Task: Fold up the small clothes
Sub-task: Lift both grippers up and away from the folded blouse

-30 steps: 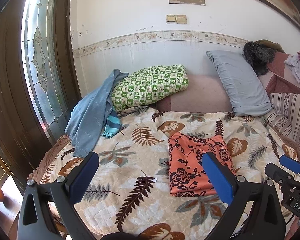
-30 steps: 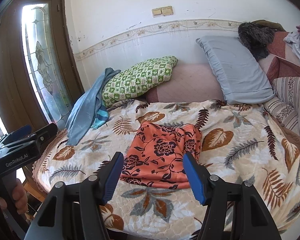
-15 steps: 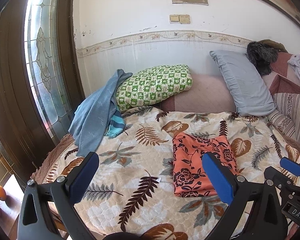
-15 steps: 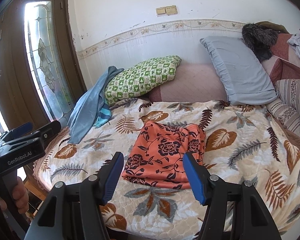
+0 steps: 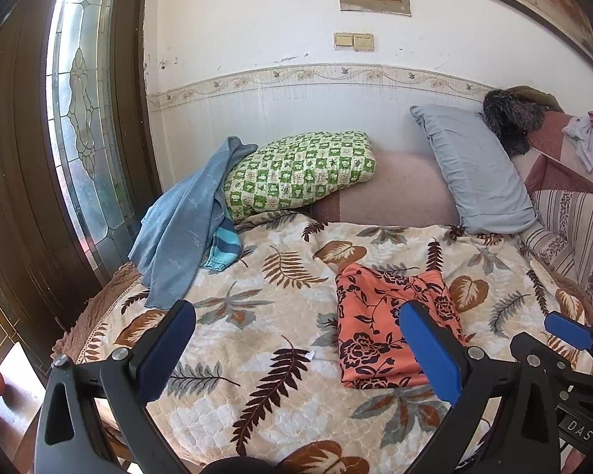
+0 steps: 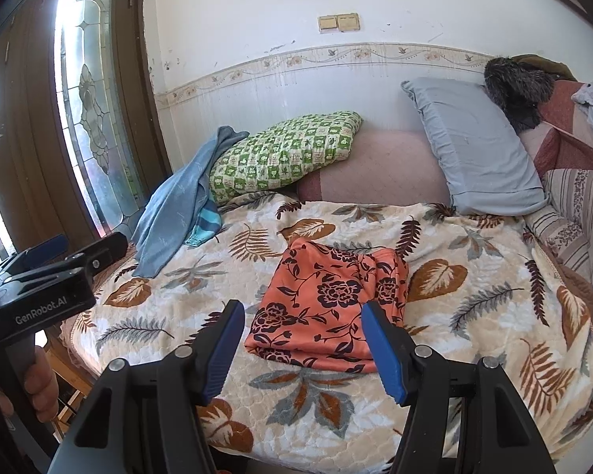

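Currently, the folded orange floral garment lies flat on the leaf-print bed blanket. Left gripper and right gripper hover before it, jaws parted, holding nothing.

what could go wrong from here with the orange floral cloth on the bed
1. The orange floral cloth lies folded on a soft, quilted leaf blanket; tongs closing low might pinch the blanket along with it.
2. Both tongs, left and right, are open and empty; gripping only the top layer could pull the fold apart.
3. The cloth's right side looks bunched, so another fold may come out uneven.
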Demonstrator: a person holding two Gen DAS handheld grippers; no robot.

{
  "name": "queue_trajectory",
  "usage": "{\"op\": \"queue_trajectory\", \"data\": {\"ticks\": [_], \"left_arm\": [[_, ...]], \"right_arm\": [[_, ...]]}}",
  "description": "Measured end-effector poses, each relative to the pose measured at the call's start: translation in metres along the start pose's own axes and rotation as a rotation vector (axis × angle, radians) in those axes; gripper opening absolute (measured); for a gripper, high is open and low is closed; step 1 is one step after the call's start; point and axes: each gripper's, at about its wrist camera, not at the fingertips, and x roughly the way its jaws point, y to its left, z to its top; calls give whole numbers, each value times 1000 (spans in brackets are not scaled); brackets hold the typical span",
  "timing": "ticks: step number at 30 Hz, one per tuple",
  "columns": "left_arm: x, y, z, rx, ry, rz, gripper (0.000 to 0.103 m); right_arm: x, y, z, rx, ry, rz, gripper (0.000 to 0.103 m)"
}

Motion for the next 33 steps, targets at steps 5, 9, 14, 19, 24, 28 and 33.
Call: {"op": "queue_trajectory", "data": {"ticks": [5, 9, 14, 19, 24, 28, 33], "left_arm": [[-11, 1, 2, -5, -6, -16, 103], [-24, -1, 6, 4, -27, -28, 103], [-32, -4, 11, 0, -42, -51, 103], [-29, -5, 12, -21, -40, -83, 103], [-21, -9, 10, -1, -18, -75, 103], [-13, -8, 7, 15, 8, -64, 103], [2, 0, 3, 17, 25, -42, 103]], "right_arm": [[-9, 7, 1, -22, -8, 6, 65], [-22, 10, 5, -30, -32, 5, 65], [-35, 7, 10, -26, -60, -6, 65], [-34, 0, 11, -8, -55, -6, 65], [-30, -3, 13, 2, -57, -4, 65], [-22, -3, 12, 16, -39, 10, 65], [-5, 3, 14, 20, -27, 29, 65]]}}
